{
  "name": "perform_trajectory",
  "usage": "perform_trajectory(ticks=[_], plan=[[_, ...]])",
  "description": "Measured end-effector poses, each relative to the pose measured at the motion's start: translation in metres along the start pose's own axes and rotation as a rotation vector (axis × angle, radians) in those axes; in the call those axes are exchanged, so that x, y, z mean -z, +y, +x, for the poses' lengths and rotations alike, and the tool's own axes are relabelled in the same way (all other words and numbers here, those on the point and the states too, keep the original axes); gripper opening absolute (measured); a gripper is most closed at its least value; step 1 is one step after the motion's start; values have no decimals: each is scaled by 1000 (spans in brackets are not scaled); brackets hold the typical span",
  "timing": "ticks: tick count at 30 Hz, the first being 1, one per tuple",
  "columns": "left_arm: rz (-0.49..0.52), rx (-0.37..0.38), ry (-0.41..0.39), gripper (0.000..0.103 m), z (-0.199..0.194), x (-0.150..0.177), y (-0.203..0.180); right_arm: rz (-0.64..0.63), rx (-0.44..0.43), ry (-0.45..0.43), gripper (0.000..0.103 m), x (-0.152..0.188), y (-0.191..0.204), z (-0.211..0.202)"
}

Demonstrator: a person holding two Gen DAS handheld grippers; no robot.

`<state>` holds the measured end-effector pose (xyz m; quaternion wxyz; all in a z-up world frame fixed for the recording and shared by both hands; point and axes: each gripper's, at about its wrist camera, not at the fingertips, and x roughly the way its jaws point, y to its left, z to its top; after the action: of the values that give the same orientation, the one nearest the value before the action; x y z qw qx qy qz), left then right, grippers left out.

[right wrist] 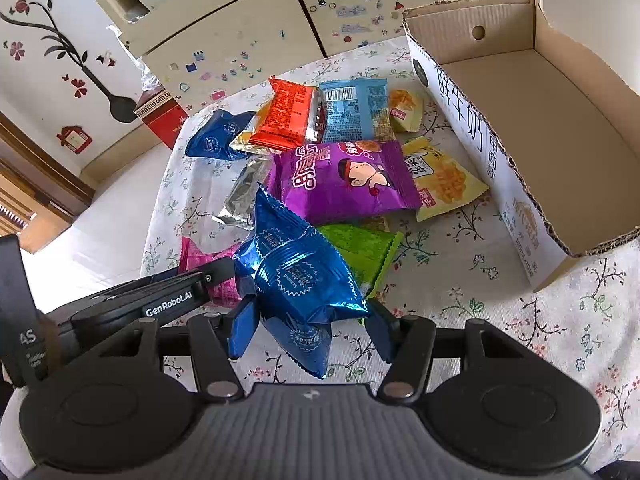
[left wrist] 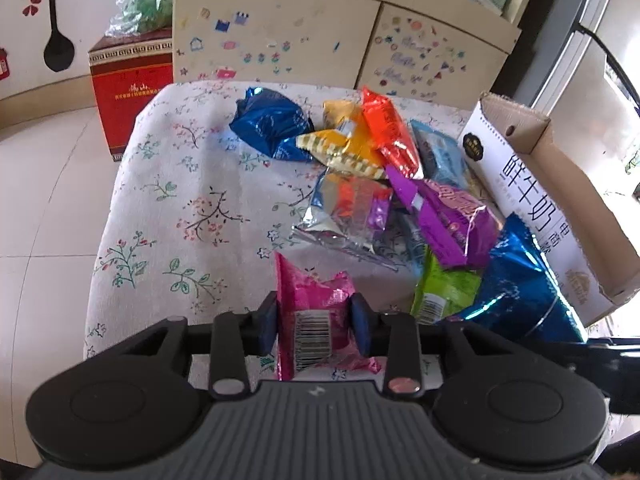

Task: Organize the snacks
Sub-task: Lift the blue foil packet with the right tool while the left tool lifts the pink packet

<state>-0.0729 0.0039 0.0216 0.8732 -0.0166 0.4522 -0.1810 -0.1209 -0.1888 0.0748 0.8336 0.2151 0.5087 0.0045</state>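
Cardboard box (right wrist: 540, 128) stands open beside heaped snacks (right wrist: 344, 176).

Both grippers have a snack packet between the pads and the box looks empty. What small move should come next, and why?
Probably carry the right gripper with its blue packet over to the empty cardboard box. That grip looks firm, and the left gripper is already shut on the pink packet.

Two close wrist views, steeply downward, sharing the snack pile (left wrist: 384, 184).
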Motion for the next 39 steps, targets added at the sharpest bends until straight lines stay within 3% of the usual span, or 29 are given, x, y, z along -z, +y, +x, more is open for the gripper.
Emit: perform_trajectory(ticks=[6,9,11,13,16,18,22,24,29,32,34,37,39], plan=[[59,-15,-47,26,-15,-1,-11,-15,-8,-13,64,-1,2,-3],[96,-7,-32,27,-13,0,-17,-21,-10,-17,64,-1,3,-4],[78,3,1,33,-6,2,-14,-20,-8,-14,64,-1,3,-3],[71,25,53,49,4,4,-11,-20,-5,-10,64,-1,3,-3],[63,40,82,59,13,10,-10,-19,0,-6,64,-2,3,-2],[113,35,84,65,14,12,-18,-18,2,-7,65,-2,3,-3],[225,31,109,90,19,18,-36,-14,4,-5,63,-2,1,-2],[269,20,130,96,21,21,-43,-12,13,-7,62,-2,0,-2],[223,26,126,93,18,19,-38,7,20,-11,62,-3,-4,-4],[211,17,111,79,15,16,-35,7,20,-12,62,-3,-3,-3],[231,-7,92,62,14,17,-35,5,22,-13,62,-3,-2,-3],[218,3,82,49,13,15,-32,7,23,-12,59,-2,-3,-3],[203,5,73,46,10,14,-31,14,21,-5,57,-3,-4,-2]])
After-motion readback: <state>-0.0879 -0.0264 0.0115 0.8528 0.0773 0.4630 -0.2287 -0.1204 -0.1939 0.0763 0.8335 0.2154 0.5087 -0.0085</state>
